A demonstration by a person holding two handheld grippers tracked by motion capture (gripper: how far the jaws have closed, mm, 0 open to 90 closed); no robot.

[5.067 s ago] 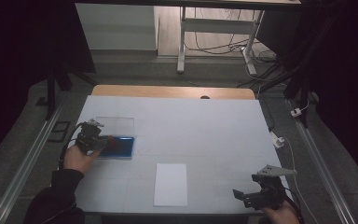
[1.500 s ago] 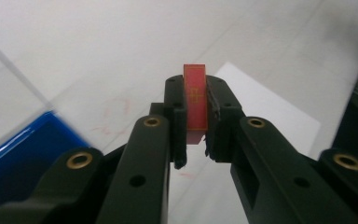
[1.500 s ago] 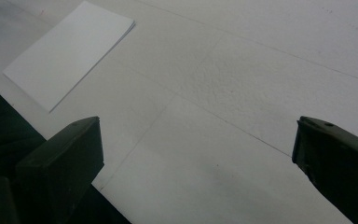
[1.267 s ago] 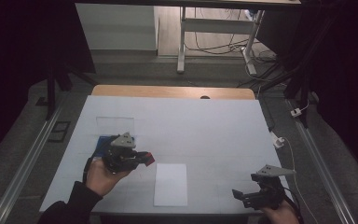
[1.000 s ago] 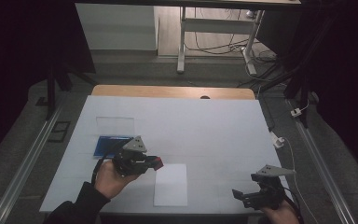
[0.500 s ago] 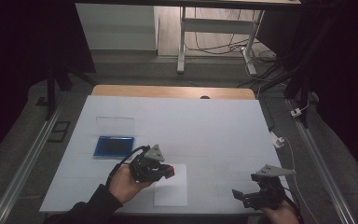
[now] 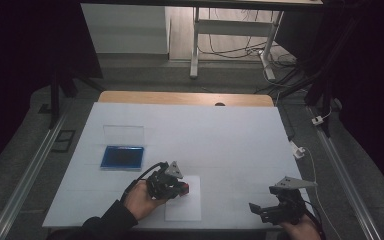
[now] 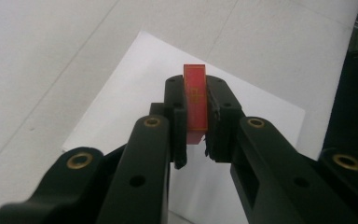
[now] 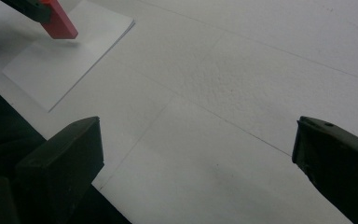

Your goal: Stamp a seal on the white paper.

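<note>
White paper sheet (image 7: 184,200) lay near the white tabletop's (image 7: 230,135) front edge; blue rectangular tray (image 7: 122,157) behind-left, clear lid (image 7: 123,135) behind that.

Jaws wide apart over table (image 9: 242,84); red block (image 9: 59,22) above white sheet (image 9: 65,56).

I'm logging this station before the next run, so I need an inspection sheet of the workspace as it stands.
Surface: white table, bare across the middle.
Job's things: red stamp clamped above the white paper sheet; blue ink pad with its clear lid open behind it.
Clutter: nothing seen.
Grippers: left gripper shut on the stamp; right gripper open, holding nothing.
Cables: one trails from the left gripper; more on the floor.
Surroundings: dark, with metal frame legs beyond.
</note>
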